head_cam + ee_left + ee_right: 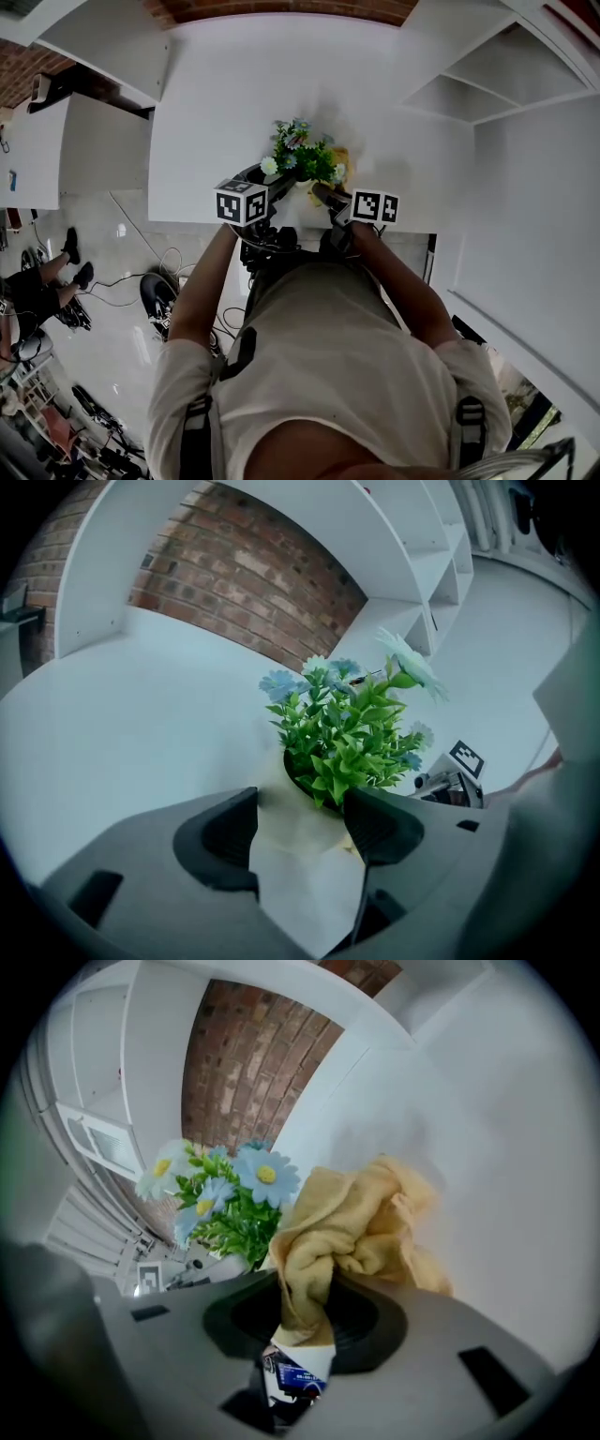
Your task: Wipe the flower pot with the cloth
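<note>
A white flower pot holding green leaves with blue and white flowers stands near the front edge of the white table. My left gripper is shut on the pot, one pad on each side of its wall. My right gripper is shut on a bunched yellow cloth, which hangs just right of the plant. In the head view the plant sits between the left gripper and the right gripper; the leaves and grippers hide the pot there.
White shelving stands at the table's right, and a brick wall runs behind it. A second white surface lies to the left. Cables and a person's feet are on the shiny floor at lower left.
</note>
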Tool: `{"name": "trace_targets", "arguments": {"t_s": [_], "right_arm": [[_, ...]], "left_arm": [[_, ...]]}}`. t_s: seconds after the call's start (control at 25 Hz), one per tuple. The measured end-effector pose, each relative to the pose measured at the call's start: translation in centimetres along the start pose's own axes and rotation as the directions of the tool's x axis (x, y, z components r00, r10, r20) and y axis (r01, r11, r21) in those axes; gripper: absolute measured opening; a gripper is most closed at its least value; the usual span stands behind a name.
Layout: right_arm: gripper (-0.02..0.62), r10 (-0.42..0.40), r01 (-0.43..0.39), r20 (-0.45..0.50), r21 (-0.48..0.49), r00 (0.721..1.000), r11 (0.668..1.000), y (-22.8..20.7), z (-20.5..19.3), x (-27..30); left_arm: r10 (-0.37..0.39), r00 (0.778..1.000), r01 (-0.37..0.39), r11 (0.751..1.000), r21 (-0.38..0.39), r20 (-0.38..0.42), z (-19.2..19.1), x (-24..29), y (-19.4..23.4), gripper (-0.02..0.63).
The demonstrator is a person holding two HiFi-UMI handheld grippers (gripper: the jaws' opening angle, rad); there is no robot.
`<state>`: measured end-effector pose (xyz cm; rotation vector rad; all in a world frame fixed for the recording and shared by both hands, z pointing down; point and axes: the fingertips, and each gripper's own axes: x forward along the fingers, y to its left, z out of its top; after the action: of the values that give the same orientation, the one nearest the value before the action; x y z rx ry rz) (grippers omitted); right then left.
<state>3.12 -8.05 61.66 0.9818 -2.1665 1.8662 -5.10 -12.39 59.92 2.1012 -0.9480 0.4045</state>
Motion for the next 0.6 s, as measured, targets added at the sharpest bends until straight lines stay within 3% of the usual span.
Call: {"name": "trace_targets", "arguments": {"t_s": [0.08, 0.24, 0.36, 0.52, 0.6], "right_arm": [[0.126, -0.002, 0.002, 0.035, 0.006, 0.999, 1.000, -0.1, 1.0, -0.2], [0.124, 0.022, -0.026, 0.088, 0.050, 0.996, 0.998, -0.7, 2.8, -1.2], [0.124, 0.002, -0.002, 0.052, 0.013, 0.999, 1.000, -1.0, 2.2, -1.5], [0.124, 0.023, -0.023, -0.010, -0.003, 1.000, 1.000, -0.1, 0.0, -0.4], [0.124, 0.023, -0.024, -0.036, -0.019, 0.999, 1.000, 0.3, -0.9, 0.2]], "left_arm": [[-0.025, 0.999, 0.025, 1.000, -0.002, -0.030, -0.7, -0.8, -0.2, 0.298], [-0.072, 0.992, 0.082, 0.991, 0.101, -0.103, -1.0, -2.4, -0.1, 0.304], [-0.116, 0.989, 0.126, 0.984, 0.126, -0.091, 0.7, -2.6, 0.5, 0.318], [-0.188, 0.963, 0.224, 0.957, 0.186, -0.191, 0.2, -0.4, -0.3, 0.330], [-0.171, 0.962, 0.220, 0.947, 0.233, -0.214, -0.3, 0.5, -0.5, 0.330]]}}
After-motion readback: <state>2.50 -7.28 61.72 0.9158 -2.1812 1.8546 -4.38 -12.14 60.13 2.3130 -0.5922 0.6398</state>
